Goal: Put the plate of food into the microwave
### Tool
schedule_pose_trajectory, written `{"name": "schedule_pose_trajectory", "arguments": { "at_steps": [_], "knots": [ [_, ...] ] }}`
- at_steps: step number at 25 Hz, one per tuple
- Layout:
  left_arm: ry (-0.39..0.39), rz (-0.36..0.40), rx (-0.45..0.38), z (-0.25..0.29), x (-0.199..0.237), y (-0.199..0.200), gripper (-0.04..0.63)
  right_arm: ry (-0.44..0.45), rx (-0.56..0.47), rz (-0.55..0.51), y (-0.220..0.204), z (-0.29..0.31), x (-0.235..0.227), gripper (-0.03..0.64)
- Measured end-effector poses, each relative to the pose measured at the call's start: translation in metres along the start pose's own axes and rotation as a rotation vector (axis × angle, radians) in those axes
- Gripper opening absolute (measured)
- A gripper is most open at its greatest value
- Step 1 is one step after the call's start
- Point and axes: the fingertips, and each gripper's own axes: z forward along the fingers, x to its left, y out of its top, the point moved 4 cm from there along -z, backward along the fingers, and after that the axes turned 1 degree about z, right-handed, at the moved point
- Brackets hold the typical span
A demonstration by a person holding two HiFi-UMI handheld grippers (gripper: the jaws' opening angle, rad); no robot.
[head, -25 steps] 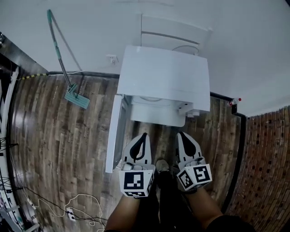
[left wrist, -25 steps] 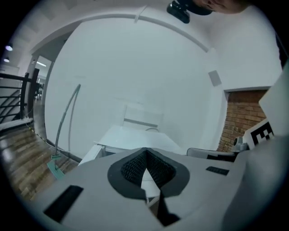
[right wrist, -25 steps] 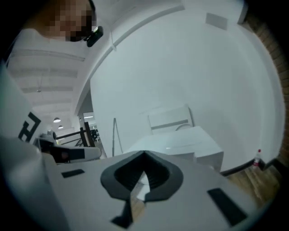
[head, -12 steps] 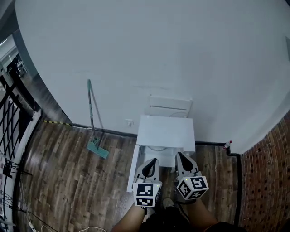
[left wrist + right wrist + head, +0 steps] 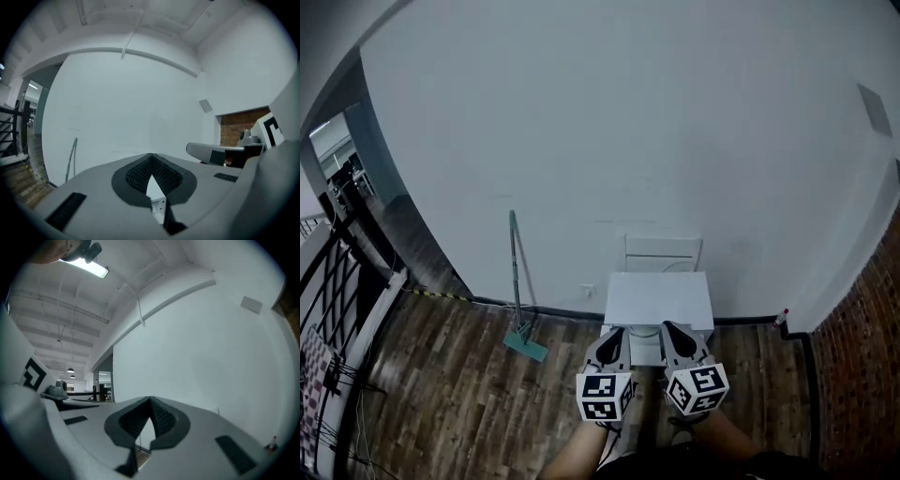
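— Microwave (image 5: 659,298): where is it?
— It is a white box backed against the white wall (image 5: 628,141), seen from high above in the head view, with wood floor (image 5: 441,394) spreading out to its left. The plate of food I cannot make out in any view.
— Take it from the left, then.
— A dark railing (image 5: 337,291) is at the far left edge. Next comes a green mop (image 5: 517,281) leaning on the wall, its head on the boards, well apart from the microwave.
— And the tongs?
— The left gripper (image 5: 613,334) points at the microwave's near left corner. In its own view the jaws meet at the tips, with nothing between them. The right gripper (image 5: 671,328) is just beside it, aimed at the near right side. Its jaws are together too, and bare.
— Farther right?
— A small red-capped bottle (image 5: 784,315) stands at the foot of the wall, then there is a brick wall (image 5: 862,375).
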Motion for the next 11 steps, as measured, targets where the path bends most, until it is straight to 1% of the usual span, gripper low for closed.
{"name": "schedule_pose_trajectory", "arguments": {
  "at_steps": [2,4,6,11],
  "knots": [
    [-0.006,-0.016,-0.008,0.000,0.000,0.004,-0.003,0.002,-0.007,-0.003,0.003,0.001,0.002,0.012],
    [0.000,0.004,-0.009,0.001,0.000,0.006,-0.003,0.003,-0.009,0.006,0.004,0.004,0.003,0.012],
    [0.000,0.009,-0.010,0.001,0.002,0.006,-0.003,0.004,-0.008,0.008,0.004,0.007,0.005,0.012],
    [-0.001,-0.013,-0.021,0.005,0.010,0.010,-0.003,0.029,-0.012,0.008,0.007,0.018,0.009,0.012]
  ]
}}
